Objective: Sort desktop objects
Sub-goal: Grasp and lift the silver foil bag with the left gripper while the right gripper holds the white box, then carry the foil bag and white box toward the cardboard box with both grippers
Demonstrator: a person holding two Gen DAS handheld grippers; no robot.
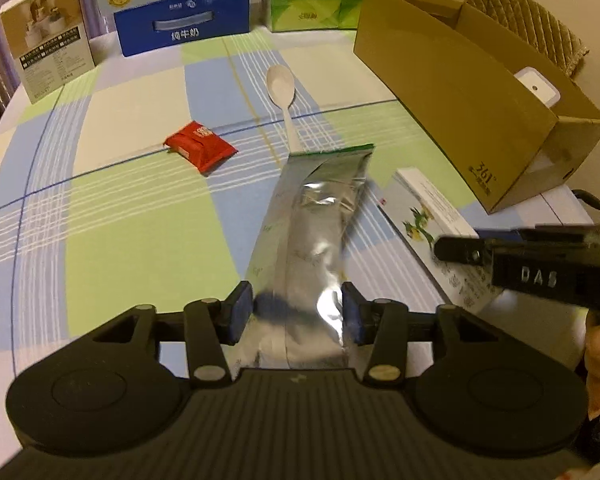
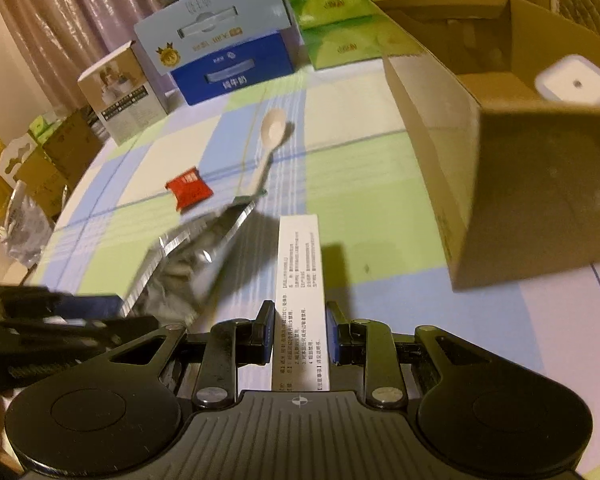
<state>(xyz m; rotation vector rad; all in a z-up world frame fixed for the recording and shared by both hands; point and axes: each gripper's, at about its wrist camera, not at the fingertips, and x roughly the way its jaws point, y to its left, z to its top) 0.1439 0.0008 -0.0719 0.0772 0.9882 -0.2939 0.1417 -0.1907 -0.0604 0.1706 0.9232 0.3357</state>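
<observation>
You have both tools loaded. Your left tool (image 1: pixel 298 314) is clamped on the near end of a silver foil pouch (image 1: pixel 316 216), its blue pads pressing the pouch from either side while the far end points out over the desk (image 1: pixel 120 208). Your right tool (image 2: pixel 299 334) is closed on a slim white printed box (image 2: pixel 300 280), held edge-up between the pads and pointing toward the open cardboard box (image 2: pixel 540 184) at your right.

Judging by what lies where, the sorting is partly done. One white rounded item (image 2: pixel 574 86) already sits inside the cardboard box. Still out on the checked cloth are a white plastic spoon (image 1: pixel 282 92) and a red snack packet (image 1: pixel 200 146), lying near each other but apart, well ahead of both tools.

So two things are in hand and not yet placed, and two more wait on the desk. The cartons along the far edge look like background stock rather than things to sort, though you cannot be sure from here.
</observation>
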